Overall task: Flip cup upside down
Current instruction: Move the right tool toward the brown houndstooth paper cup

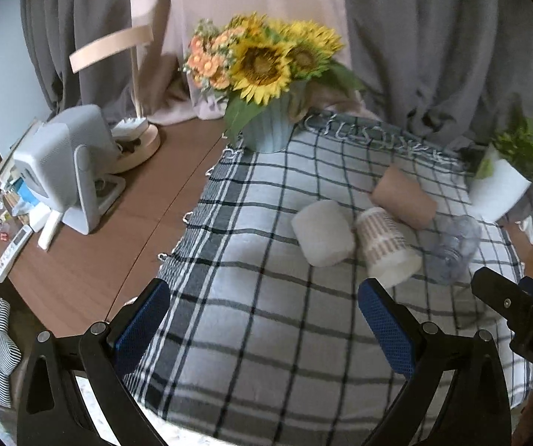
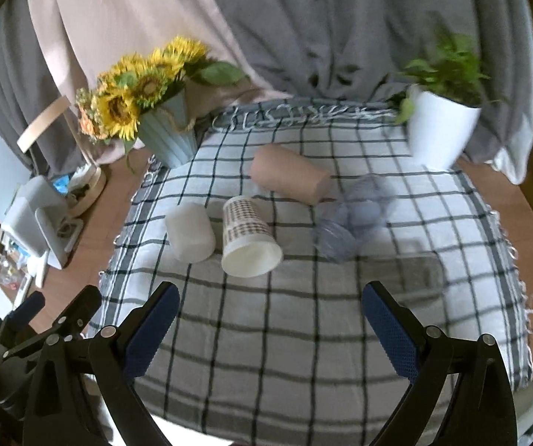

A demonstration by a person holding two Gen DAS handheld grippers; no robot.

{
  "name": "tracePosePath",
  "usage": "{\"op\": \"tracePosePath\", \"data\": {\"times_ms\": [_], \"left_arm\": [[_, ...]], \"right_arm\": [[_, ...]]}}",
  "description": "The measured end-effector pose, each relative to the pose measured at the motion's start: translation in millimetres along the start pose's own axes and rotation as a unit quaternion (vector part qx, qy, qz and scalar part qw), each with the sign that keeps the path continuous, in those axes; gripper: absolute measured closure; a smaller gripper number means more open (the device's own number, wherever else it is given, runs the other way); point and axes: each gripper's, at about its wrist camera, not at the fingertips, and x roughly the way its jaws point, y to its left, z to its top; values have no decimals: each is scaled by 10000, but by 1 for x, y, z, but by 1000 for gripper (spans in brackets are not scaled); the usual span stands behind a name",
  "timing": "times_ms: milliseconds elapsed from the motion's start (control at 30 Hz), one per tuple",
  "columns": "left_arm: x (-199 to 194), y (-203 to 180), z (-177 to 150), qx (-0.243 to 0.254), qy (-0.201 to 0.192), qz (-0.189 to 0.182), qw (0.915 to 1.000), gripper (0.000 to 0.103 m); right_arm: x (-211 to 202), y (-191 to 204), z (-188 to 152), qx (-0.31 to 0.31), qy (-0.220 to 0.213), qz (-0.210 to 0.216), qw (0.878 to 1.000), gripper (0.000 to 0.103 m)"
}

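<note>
Both your left hand-held gripper point(image 1: 264, 329) and right hand-held gripper point(image 2: 270, 329) gape wide, empty; approach next: reach the patterned cup point(image 2: 246, 232) lying sideways.

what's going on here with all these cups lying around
A person holds two grippers, left gripper and right gripper, both open and empty above a checked cloth. Four cups lie on their sides: white cup, patterned cup, brown cup, clear cup. None is gripped or flipped yet.
</note>
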Motion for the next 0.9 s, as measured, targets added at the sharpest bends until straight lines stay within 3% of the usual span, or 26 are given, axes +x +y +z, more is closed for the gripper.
{"op": "tracePosePath", "data": {"times_ms": [200,533,900], "left_arm": [[42,12,16,-155,443,-110,9988,0],[96,21,30,-327,830,-10,9960,0],[129,10,33,-184,1168,-7,9930,0]], "right_arm": [[47,18,23,-118,370,-8,9992,4],[118,34,54,-266,945,-32,9952,5],[177,33,61,-277,1526,-135,9878,15]]}}
